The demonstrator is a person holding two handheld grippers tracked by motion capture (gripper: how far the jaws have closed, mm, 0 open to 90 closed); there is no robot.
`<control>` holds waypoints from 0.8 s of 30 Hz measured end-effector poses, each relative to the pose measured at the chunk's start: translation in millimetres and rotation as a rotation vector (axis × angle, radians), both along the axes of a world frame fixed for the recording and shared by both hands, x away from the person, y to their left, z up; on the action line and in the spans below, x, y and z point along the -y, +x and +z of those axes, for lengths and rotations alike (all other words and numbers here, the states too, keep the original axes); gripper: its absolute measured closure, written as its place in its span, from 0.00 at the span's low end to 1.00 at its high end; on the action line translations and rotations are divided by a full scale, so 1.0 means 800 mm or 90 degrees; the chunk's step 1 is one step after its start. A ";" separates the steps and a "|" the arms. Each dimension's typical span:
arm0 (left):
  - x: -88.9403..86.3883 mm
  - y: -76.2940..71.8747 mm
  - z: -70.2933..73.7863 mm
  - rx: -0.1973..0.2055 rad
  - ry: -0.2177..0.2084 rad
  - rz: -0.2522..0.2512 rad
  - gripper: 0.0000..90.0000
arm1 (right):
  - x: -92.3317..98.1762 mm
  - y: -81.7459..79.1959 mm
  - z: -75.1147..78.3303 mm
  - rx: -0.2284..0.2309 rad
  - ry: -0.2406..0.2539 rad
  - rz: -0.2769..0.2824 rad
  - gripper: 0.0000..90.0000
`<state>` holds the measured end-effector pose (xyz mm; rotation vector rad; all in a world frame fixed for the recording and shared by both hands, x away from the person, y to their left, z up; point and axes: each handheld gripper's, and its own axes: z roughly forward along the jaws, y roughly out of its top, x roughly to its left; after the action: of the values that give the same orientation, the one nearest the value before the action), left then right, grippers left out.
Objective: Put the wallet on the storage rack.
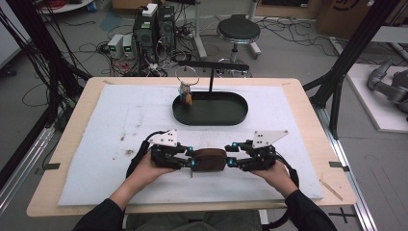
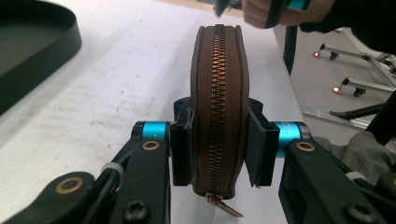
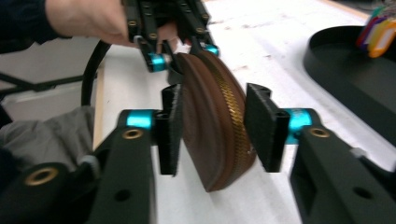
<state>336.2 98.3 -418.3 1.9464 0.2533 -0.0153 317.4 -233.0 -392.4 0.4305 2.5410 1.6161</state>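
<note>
Wood desk (image 1: 72,126) w/ white mat (image 1: 120,125), black tray (image 1: 210,109), stool (image 1: 238,30) & cables on floor behind, left claw (image 1: 191,161) clamping brown pouch (image 1: 209,159), right claw (image 1: 230,160) parted round it, not pressing.

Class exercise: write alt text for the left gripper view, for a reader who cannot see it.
A brown zipped pouch stands on edge between the left gripper's two black pads, both pressed on its sides, with the brass zip facing the camera and its pull hanging at the bottom. It rests on a white mat; a black tray sits at upper left.

Brown cloth pouch (image 2: 219,112) w/ brass-look metal zip (matt weave), white pad (image 1: 144,125) scuffed.
</note>
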 end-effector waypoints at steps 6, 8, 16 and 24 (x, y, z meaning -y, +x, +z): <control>-0.010 -0.003 0.018 0.019 -0.034 -0.003 0.74 | 0.006 0.005 0.001 -0.017 0.018 -0.014 0.52; -0.013 -0.005 0.023 0.023 -0.046 0.001 0.75 | 0.005 0.005 0.001 -0.018 0.019 -0.011 0.52; -0.015 -0.006 0.032 0.018 -0.081 -0.005 0.75 | 0.002 0.006 0.000 -0.031 0.031 -0.002 0.49; -0.011 -0.007 0.032 0.019 -0.081 -0.022 0.75 | -0.008 0.005 0.000 -0.041 0.034 0.020 0.53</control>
<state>330.3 107.2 -392.3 1.8230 0.1949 -0.0240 321.1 -226.8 -392.7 0.4581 2.5680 1.7128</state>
